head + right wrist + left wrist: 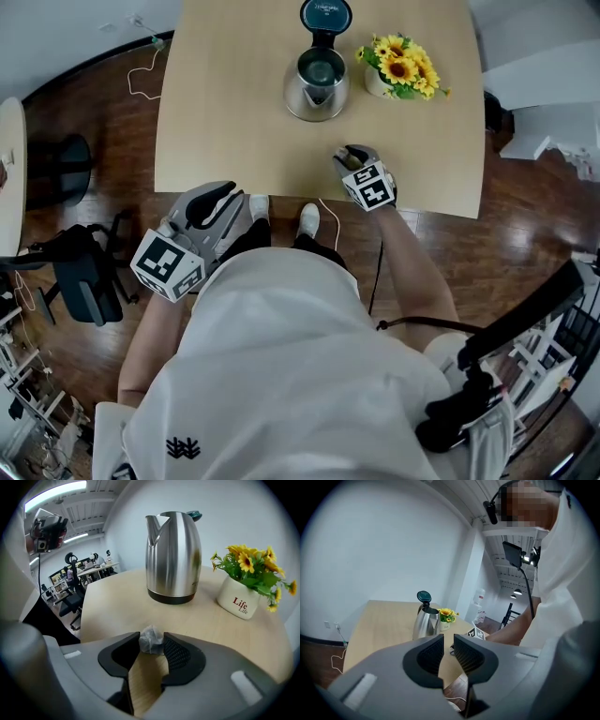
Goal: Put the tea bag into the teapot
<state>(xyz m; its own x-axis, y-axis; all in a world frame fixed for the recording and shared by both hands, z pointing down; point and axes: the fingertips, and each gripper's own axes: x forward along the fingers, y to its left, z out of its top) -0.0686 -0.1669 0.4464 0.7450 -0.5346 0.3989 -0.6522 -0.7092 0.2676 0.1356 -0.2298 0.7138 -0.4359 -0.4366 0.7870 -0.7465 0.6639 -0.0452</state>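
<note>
Tea bag, small and grey [151, 640], is squeezed between the right gripper's [354, 153] jaws near the pale wooden table's [225, 103] front edge. Leftmost, the left gripper [448, 644] is held empty, jaws slightly apart. The shiny steel teapot [317, 80] is set farther back, lid open.

Overhead head view; gripper views toward teapot [317, 82]

Brightly, evenly lit from ceiling strips [56, 490] at eleven o'clock; mild glare on the steel teapot [173, 555]. Bent by fisheye and darkened at every rim; perhaps slightly soft on the tea bag [151, 640].
</note>
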